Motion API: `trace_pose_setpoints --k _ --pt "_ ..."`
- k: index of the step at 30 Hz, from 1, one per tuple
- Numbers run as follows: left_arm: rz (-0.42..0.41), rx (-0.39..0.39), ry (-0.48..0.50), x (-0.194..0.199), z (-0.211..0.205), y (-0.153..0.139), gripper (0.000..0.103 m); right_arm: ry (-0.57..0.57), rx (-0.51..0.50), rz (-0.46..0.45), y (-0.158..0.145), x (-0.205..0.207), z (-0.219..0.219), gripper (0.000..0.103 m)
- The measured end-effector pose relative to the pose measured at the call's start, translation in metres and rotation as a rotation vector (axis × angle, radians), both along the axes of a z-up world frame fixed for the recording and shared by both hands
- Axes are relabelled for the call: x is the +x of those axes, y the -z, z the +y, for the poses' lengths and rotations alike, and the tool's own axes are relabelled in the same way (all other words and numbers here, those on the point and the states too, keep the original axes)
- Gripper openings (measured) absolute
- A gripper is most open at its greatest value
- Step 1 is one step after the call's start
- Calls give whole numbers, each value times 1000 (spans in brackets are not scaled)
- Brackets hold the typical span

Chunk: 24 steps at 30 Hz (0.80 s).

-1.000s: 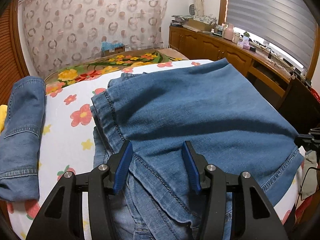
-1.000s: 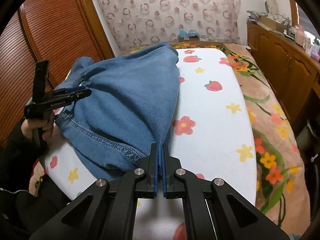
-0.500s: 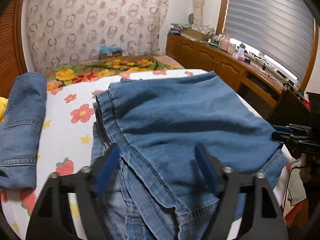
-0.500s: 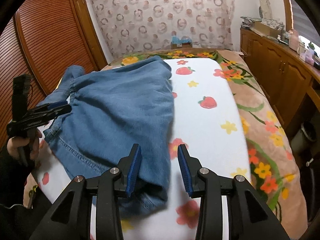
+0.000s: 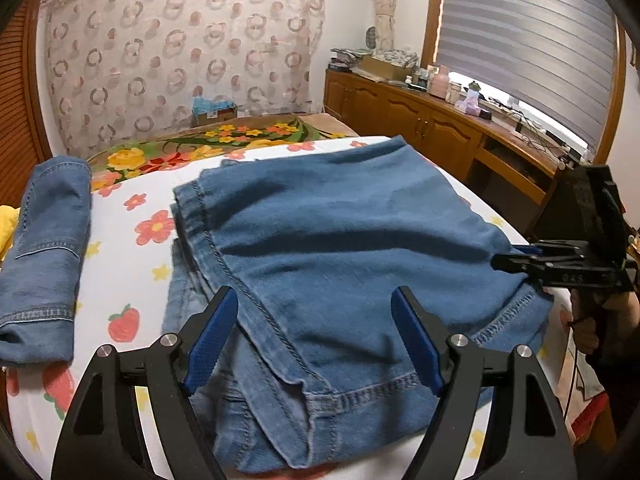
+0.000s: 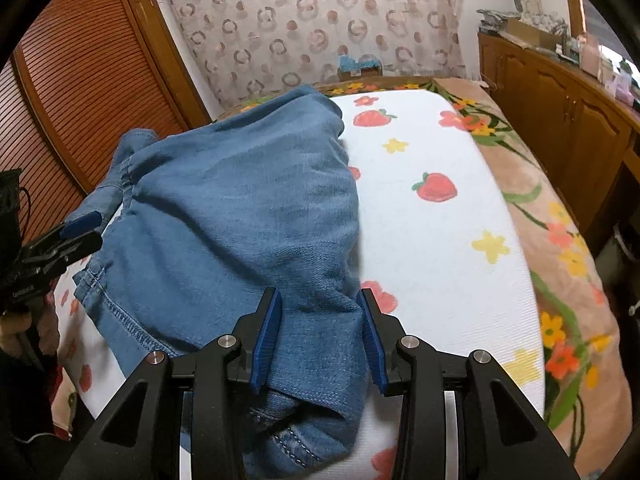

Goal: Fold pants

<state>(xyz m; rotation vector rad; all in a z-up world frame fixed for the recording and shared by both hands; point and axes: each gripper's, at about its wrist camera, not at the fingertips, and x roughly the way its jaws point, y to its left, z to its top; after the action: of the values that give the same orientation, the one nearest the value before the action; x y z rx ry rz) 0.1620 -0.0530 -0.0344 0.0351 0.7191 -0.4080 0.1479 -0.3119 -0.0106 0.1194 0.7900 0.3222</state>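
Observation:
The blue denim pants (image 5: 344,248) lie folded over on the white flowered sheet (image 5: 132,280). My left gripper (image 5: 314,336) hovers open above their near hem, and its blue pads touch nothing. In the right wrist view the same pants (image 6: 240,220) spread out ahead. There my right gripper (image 6: 320,336) stands open over the folded corner, with slack denim lying between and under its fingers. Each gripper shows in the other's view: the right gripper (image 5: 520,260) at the pants' right edge, the left gripper (image 6: 64,244) at their left edge, each in a hand.
A second folded denim piece (image 5: 44,256) lies at the sheet's left side beside something yellow (image 5: 8,232). A flowered blanket (image 6: 560,220) covers the bed under the sheet. Wooden cabinets (image 5: 440,140) run along the right, and a slatted wardrobe door (image 6: 80,100) stands at the left.
My right gripper let go of the denim edge it pinched and its jaws spread. The left jaws widened too. Both grippers drew back a little and the fold settled flat.

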Motion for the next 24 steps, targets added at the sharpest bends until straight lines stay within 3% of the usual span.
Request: trace_pose_setpoints --k 4,8,11,14,20,24 --pt "21 -1 25 -4 -7 7 80 -11 68 24 3 4 -3 41" --pt "44 8 55 -11 -16 18 80 -51 150 51 4 7 -5 10" --pt "51 46 49 -13 -18 26 80 -51 176 21 -4 4 -6 7" --pt "67 37 48 -14 -13 31 80 -66 216 -39 -24 -4 -4 6" --pt "32 -12 15 -23 9 11 80 -144 180 -131 -66 -9 35 6" --pt "-11 -39 -50 -30 44 -7 80 -213 163 -167 -82 -8 72 6"
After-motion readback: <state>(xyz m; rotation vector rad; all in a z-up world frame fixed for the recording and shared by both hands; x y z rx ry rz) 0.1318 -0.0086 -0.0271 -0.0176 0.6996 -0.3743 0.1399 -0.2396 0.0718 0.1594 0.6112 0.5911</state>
